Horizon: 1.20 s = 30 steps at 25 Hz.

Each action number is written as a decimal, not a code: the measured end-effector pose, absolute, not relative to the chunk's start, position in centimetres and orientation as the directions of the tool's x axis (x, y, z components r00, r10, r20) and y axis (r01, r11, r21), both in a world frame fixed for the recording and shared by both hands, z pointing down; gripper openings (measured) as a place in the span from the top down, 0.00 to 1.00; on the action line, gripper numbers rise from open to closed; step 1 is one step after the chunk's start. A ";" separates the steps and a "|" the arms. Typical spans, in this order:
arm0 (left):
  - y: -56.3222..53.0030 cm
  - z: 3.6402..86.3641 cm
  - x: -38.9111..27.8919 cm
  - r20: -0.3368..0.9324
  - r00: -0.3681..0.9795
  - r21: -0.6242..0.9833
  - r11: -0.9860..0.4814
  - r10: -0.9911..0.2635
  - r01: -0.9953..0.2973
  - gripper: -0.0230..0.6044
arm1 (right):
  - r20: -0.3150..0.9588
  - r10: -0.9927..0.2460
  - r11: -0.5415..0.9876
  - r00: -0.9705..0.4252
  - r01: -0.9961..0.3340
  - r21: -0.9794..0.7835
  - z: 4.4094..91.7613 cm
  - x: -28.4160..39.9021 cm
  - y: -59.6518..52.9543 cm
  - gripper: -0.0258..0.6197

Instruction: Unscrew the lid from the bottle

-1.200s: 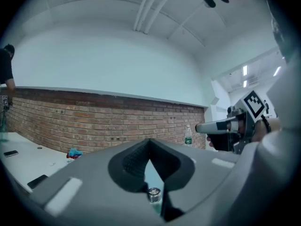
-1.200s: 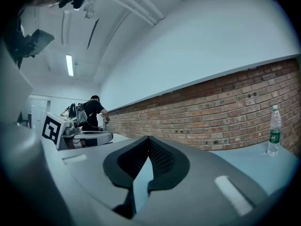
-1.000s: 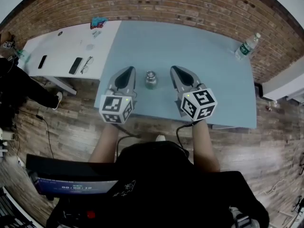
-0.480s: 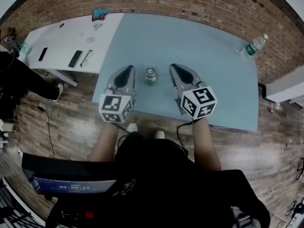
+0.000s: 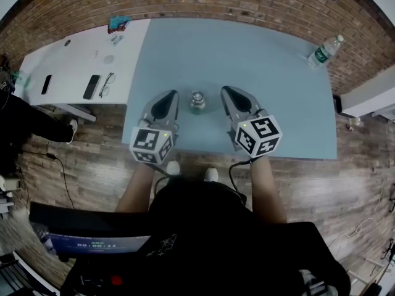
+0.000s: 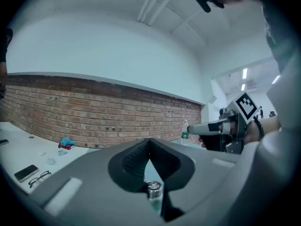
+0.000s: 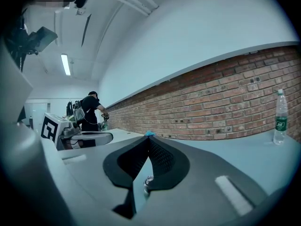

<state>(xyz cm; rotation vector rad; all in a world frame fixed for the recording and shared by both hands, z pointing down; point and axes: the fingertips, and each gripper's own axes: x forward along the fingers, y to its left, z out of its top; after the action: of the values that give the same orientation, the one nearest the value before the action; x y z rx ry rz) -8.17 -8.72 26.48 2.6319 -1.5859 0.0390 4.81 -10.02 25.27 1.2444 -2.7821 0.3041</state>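
Observation:
A small clear bottle [image 5: 197,102] with a silver lid stands upright near the front edge of the blue-grey table [image 5: 247,60]. My left gripper [image 5: 168,97] hovers just to its left, jaws shut and empty. Just to the bottle's right is my right gripper [image 5: 233,94], also shut with nothing in it. In the left gripper view the bottle [image 6: 154,192] shows low, through the notch behind the shut fingertips [image 6: 149,142], with the other gripper [image 6: 209,127] at the right. The right gripper view shows the lid [image 7: 147,184] below its shut tips [image 7: 149,140].
A plastic water bottle [image 5: 323,50] stands at the table's far right corner. A white table [image 5: 74,66] adjoins on the left with phones, glasses and small items. A brick wall runs behind. A person [image 7: 89,109] stands far off.
Both grippers have sunk slightly toward the table on either side of the bottle. The head view has shifted a little. The bottle has not moved.

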 end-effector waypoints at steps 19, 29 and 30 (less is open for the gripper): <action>-10.7 29.5 -10.1 0.110 0.588 0.102 -0.580 -0.801 -0.808 0.96 | 0.209 -0.821 0.512 -0.532 -0.847 -0.145 27.7 3.1 -9.8 0.96; -9.2 34.6 -8.5 0.190 0.587 0.122 -0.575 -0.787 -0.809 0.96 | 0.243 -0.799 0.532 -0.549 -0.835 -0.137 29.8 3.6 -9.6 0.96; -9.2 34.9 -8.3 0.198 0.583 0.122 -0.571 -0.788 -0.812 0.96 | 0.246 -0.794 0.539 -0.556 -0.831 -0.139 30.1 3.6 -9.7 0.96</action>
<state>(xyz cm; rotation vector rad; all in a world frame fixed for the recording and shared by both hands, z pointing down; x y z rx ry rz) -8.28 -9.17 34.93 2.6134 -1.3371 0.1797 3.63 -9.69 30.15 1.3935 -2.6186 0.3613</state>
